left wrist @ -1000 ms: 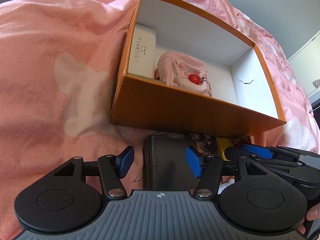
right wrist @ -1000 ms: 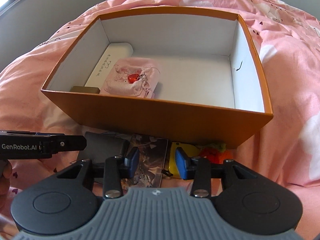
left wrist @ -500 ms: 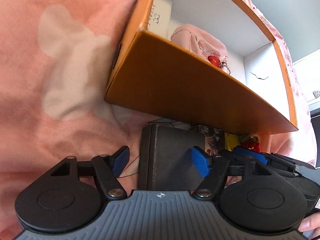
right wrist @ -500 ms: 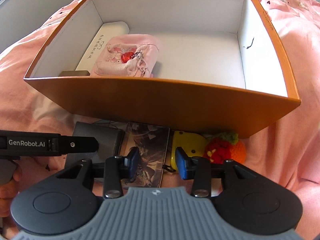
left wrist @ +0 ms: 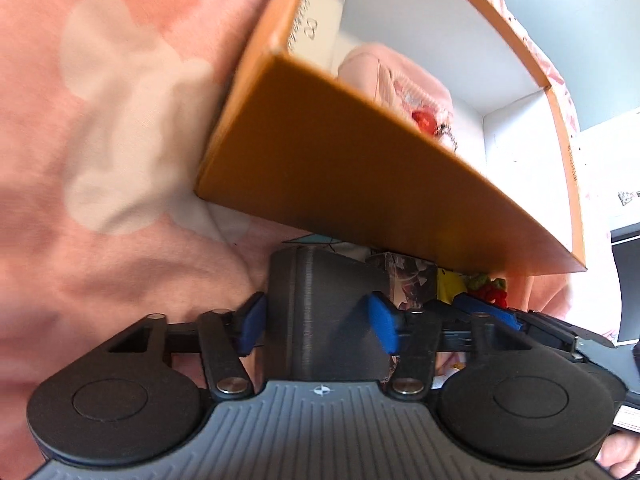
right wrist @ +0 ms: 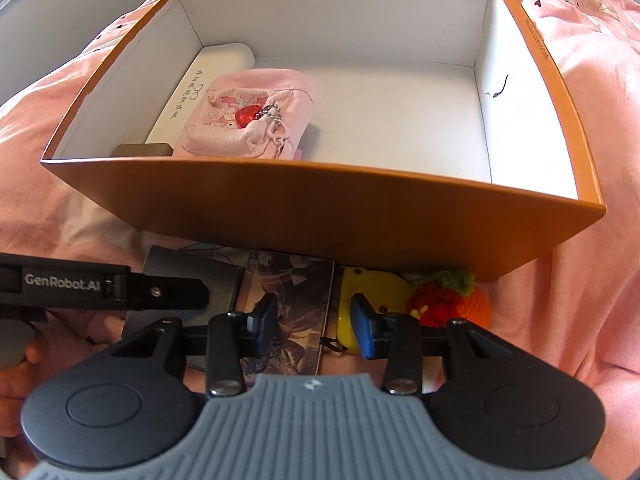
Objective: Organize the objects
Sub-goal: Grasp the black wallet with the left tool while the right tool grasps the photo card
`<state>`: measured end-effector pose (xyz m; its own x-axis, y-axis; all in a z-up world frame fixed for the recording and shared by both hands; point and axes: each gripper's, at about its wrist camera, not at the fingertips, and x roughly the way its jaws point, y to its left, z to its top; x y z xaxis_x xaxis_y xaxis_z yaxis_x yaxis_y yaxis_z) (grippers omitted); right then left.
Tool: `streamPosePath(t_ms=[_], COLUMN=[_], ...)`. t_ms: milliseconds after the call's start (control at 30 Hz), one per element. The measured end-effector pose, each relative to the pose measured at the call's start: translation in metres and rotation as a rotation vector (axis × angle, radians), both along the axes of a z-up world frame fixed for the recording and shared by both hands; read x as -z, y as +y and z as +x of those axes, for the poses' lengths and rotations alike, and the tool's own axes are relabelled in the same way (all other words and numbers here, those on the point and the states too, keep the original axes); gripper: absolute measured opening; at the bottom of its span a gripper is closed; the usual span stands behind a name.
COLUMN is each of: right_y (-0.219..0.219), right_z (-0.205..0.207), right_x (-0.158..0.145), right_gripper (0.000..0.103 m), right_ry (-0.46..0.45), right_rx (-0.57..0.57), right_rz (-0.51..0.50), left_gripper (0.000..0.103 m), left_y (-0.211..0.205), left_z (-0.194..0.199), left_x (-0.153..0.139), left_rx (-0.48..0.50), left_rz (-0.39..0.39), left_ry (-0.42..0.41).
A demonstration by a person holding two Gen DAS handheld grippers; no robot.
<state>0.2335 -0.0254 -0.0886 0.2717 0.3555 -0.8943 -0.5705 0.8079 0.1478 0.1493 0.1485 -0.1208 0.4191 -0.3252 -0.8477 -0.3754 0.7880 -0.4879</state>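
Observation:
An orange box [right wrist: 320, 216] with a white inside lies on the pink bedspread; it also shows in the left wrist view [left wrist: 360, 184]. In it lie a white case [right wrist: 200, 88], a pink pouch [right wrist: 248, 120] with a red charm, and a small dark block [right wrist: 142, 149]. Before the box lie a dark grey box [left wrist: 320, 312], a printed card pack [right wrist: 288, 312], a yellow object [right wrist: 372, 292] and a crocheted strawberry [right wrist: 444, 300]. My left gripper [left wrist: 316, 322] is open, its pads on either side of the dark grey box. My right gripper [right wrist: 316, 322] is open above the card pack.
The pink bedspread [left wrist: 100, 160] with pale shapes surrounds everything. The left gripper's arm [right wrist: 100, 284] reaches in from the left of the right wrist view. A grey wall [left wrist: 580, 40] rises behind the bed.
Both grippers have moved lower and closer to the objects in front of the box. The left gripper's pads now flank the dark grey box. The right gripper's jaws have opened wider.

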Motion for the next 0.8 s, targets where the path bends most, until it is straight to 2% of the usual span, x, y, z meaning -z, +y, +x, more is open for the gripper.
streamPosePath(t_ms=[133, 233, 300, 467, 600, 733, 800], right_y=[0.002, 0.002, 0.002, 0.003, 0.005, 0.004, 0.003], right_z=[-0.002, -0.005, -0.005, -0.005, -0.004, 0.005, 0.013], right_x=[-0.001, -0.002, -0.002, -0.002, 0.001, 0.006, 0.019], right_gripper=[0.044, 0.043, 0.044, 0.046, 0.054, 0.053, 0.054], right_ry=[0.001, 0.018, 0.065, 0.088, 0.114, 0.152, 0.241], right_rx=[-0.012, -0.023, -0.024, -0.009, -0.002, 0.035, 0.078], right_rz=[0.000, 0.006, 0.017, 0.003, 0.005, 0.021, 0.040], left_gripper=[0.048, 0.048, 0.048, 0.048, 0.048, 0.048, 0.048], left_y=[0.002, -0.005, -0.010, -0.009, -0.004, 0.002, 0.002], left_z=[-0.007, -0.012, -0.016, -0.023, -0.026, -0.029, -0.029], left_x=[-0.017, -0.032, -0.042, -0.054, -0.042, -0.041, -0.040], left_rx=[0.004, 0.029, 0.061, 0.092, 0.053, 0.037, 0.038], left_rz=[0.029, 0.130, 0.212, 0.314, 0.266, 0.239, 0.239], left_ry=[-0.026, -0.025, -0.024, -0.004, 0.007, 0.005, 0.004])
